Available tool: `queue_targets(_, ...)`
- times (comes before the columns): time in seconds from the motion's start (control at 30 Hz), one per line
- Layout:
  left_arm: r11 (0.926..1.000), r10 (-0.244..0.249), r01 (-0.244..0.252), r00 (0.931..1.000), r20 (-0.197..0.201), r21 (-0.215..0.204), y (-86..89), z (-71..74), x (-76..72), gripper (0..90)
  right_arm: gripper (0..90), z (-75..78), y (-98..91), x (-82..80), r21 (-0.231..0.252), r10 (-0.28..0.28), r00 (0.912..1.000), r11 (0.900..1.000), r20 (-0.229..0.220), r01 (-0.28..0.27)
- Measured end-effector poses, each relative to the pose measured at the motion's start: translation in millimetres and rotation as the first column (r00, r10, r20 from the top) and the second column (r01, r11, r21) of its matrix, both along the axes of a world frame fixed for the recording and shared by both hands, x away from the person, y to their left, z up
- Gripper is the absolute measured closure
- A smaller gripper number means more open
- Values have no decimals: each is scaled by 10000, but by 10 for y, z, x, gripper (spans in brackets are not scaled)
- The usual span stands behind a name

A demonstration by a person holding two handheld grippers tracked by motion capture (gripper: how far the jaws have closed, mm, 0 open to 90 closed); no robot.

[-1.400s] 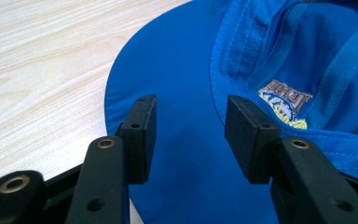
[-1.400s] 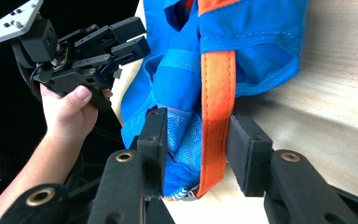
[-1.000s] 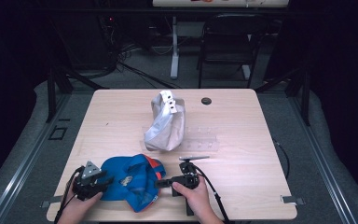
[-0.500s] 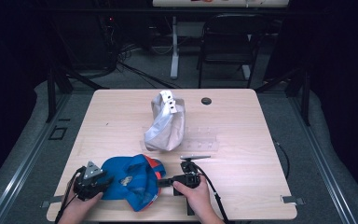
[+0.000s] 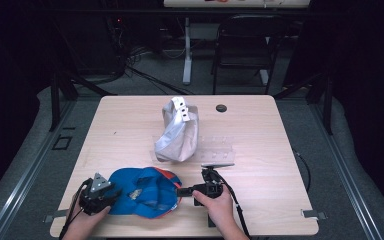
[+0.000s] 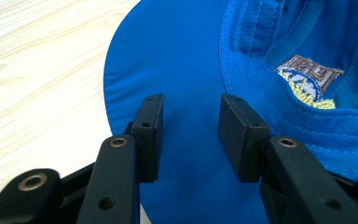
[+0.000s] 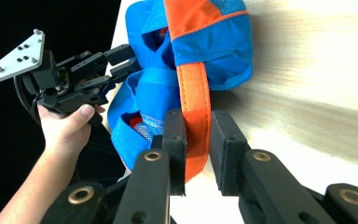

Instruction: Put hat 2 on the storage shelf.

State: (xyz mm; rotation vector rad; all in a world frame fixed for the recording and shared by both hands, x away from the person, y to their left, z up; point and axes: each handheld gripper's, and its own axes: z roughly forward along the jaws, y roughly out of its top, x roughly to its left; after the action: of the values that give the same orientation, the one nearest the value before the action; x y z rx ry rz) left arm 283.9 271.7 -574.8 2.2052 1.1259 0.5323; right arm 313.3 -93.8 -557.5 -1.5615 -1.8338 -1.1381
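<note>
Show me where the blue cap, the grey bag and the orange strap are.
blue cap (image 5: pixel 150 192), high view, on its blue crown.
grey bag (image 5: pixel 177 137), high view, middle of its crumpled body.
orange strap (image 7: pixel 193 88), right gripper view, its middle stretch above the fingers.

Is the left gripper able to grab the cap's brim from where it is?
Probably yes. The left gripper has its jaws open with the blue brim right at them, and nothing lies between them and it.
</note>
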Motion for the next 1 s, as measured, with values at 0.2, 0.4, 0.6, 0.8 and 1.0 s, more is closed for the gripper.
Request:
queue_targets(0.2,10000,50,-50,10000,-36,52,10,10,-3,612,778,35,-28,23,69,-22,9998,10000,-189,23)
queue_targets(0.4,9976,416,-400,9987,280,-569,75,78,-18,581,779,194,-62,69,-107,46,9998,9999,-205,-49)
queue_targets(0.6,9958,594,-561,9973,435,-727,107,99,-29,577,779,334,-98,100,-70,183,9991,9998,-385,-186)
queue_targets(0.8,9957,605,-571,9971,451,-736,110,103,-31,570,780,494,-144,96,504,-365,9981,9980,-490,390)
queue_targets(1.0,9953,644,-610,9970,434,-757,106,98,-31,562,781,675,-327,142,-15,433,9981,9991,-447,-434)
